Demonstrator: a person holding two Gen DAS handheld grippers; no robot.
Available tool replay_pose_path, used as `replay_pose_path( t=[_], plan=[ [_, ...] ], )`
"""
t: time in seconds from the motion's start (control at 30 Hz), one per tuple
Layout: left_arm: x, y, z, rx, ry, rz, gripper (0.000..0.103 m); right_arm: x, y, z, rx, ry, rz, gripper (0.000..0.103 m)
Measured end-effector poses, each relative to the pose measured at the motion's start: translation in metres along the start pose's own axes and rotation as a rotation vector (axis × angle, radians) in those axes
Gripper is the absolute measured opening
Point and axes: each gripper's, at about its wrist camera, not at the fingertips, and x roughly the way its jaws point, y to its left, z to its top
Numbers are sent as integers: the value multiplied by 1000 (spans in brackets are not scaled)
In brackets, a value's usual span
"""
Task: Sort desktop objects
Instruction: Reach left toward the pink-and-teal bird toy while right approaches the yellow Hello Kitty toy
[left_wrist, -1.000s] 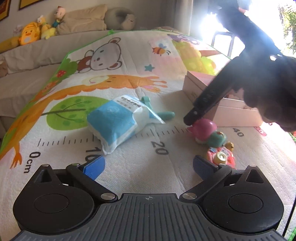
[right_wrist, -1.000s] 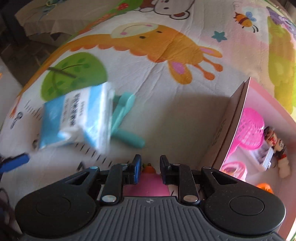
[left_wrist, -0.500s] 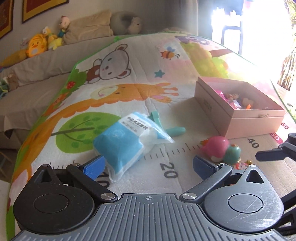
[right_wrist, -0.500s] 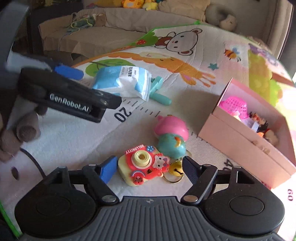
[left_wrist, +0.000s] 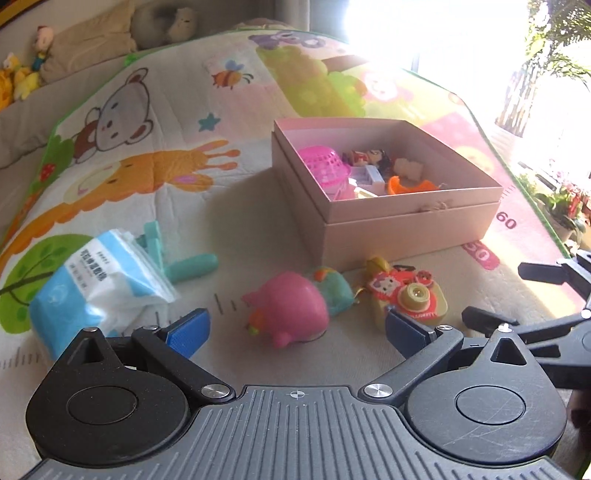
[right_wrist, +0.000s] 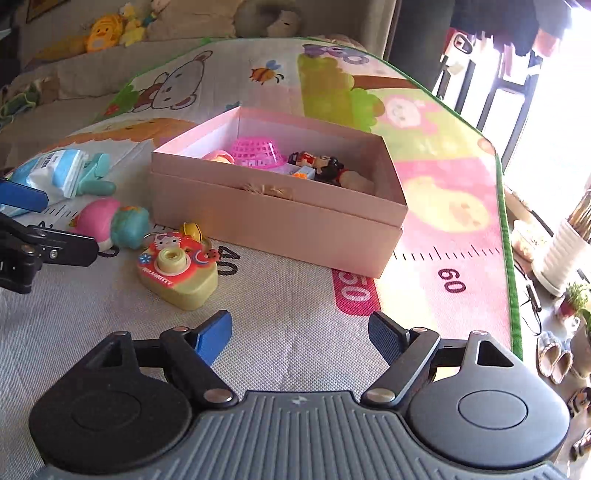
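Toys wait loose on the mat before the box (left_wrist: 406, 218). Both my tongs, left (left_wrist: 295, 326) and right (right_wrist: 301, 334), gape empty; next I judge left must straddle the pig (left_wrist: 291, 308).

Left tongs (left_wrist: 295, 326) open; pink toy (left_wrist: 291, 308) between

A cartoon-printed mat (left_wrist: 258, 206) covers the table. On it sit an open pink box (left_wrist: 406, 218), a tissue pack (left_wrist: 96, 280) partly over a teal toy (left_wrist: 192, 266), a pink toy (left_wrist: 291, 306) touching a teal ball (left_wrist: 334, 290), and a toy camera (left_wrist: 410, 299) just beside them.
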Motion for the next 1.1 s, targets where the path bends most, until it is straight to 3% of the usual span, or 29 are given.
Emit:
replay_pose_path(
  t=[0.07,0.2,0.37,0.47,0.53,0.6,0.77,0.93,1.1],
  plan=[
    [12,-1,6,-42,23,-31,103,1,-1,-3,23,-7,-8,89],
    [24,0,10,-73,34,7,103,4,-5,-4,62,3,-13,95],
    [13,8,7,-56,10,-30,73,8,-9,-6,91,19,3,99],
    [5,15,1,-40,11,-37,61,8,-8,-5,84,15,13,99],
    [0,24,-5,-48,15,-51,63,7,-6,-5,71,8,14,100],
    [-4,35,-12,-66,14,-17,65,6,-3,-5,51,3,8,100],
    [-11,67,-21,-82,3,207,77,0,10,-4,-8,-14,11,100],
    [-27,84,-25,-131,-24,172,90,-11,31,5,-47,-34,141,99],
    [-30,70,-22,-99,-59,77,95,-1,57,19,-122,-33,200,73]
  ],
)
